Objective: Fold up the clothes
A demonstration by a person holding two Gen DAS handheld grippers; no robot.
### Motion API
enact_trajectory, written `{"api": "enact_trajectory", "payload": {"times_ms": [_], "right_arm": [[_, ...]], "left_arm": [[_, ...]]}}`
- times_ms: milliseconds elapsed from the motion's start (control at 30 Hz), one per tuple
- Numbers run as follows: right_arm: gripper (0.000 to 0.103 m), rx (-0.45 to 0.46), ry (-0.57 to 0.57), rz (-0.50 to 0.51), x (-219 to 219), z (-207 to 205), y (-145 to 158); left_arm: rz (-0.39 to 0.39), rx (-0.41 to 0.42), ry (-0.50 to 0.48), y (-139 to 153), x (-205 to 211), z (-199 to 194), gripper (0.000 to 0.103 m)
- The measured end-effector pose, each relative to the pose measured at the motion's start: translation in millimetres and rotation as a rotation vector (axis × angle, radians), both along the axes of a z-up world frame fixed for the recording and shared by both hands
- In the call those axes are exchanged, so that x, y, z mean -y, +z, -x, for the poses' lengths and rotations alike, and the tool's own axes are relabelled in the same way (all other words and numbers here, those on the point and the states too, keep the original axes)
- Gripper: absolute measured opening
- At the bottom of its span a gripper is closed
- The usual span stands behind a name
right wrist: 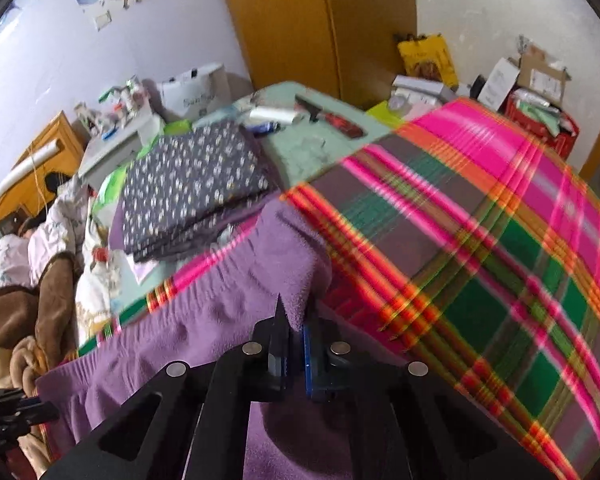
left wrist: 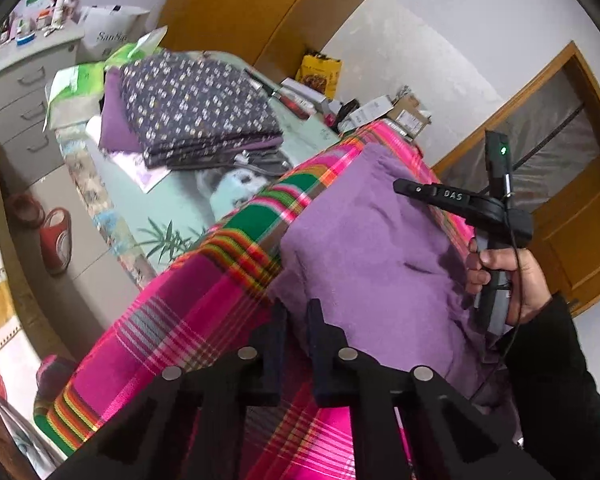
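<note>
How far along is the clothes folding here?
Done: a folded stack sits on the table. In hand: the right gripper has pinched a raised corner of the purple garment lying on the plaid cloth; the left gripper is at its edge. Left: finishing this fold.

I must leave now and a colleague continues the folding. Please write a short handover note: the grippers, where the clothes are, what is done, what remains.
Right gripper: shut on a corner of the purple garment.
Left gripper: fingers close together at the garment's near edge; whether they pinch the cloth cannot be told.
The purple garment lies on the pink plaid cloth, rumpled, not yet folded flat.
Done: a folded stack, with the dotted dark garment on top, sits on the light green surface behind.
Left: probably fold the purple garment over, smooth it, and add it to the stack.
</note>
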State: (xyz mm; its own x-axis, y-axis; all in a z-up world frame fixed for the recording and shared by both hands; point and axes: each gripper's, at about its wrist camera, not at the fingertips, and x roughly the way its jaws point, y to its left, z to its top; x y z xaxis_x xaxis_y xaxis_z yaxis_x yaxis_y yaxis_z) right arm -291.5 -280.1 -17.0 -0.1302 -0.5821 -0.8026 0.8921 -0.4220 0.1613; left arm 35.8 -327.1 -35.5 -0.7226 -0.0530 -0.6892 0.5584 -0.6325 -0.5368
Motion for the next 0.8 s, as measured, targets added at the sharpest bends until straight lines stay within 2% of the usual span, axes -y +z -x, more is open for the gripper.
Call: {"api": "enact_trajectory", "payload": {"times_ms": [233, 367, 467, 600, 700, 733, 800], "right_arm": [[0.005, -0.084, -0.041, 0.117, -3, 4, 50], [0.005, -0.096, -0.029, 0.124, 14, 5, 57], [0.005, -0.084, -0.016, 0.082, 29, 5, 41], [0.005, -0.051, -0.004, 0.010, 46, 4, 9], [0.012, 0.008, -0.005, -0.028, 50, 9, -5], [0.020, 0.008, -0.006, -0.022, 46, 9, -3], [0.027, 0.002, -0.004, 0.005, 32, 8, 7]], "left_arm": [[0.089, -0.086, 0.025, 44, 15, -15, 0.008], [0.143, -0.076, 0.034, 56, 23, -16, 0.008], [0.126, -0.021, 0.039, 41, 31, -15, 0.008], [0.090, 0.081, 0.031, 4, 40, -8, 0.008], [0.077, 0.131, 0.002, -10, 41, -6, 0.008], [0.079, 0.134, -0.004, -10, 40, -7, 0.009], [0.083, 0.125, -0.013, -8, 39, -11, 0.010]]}}
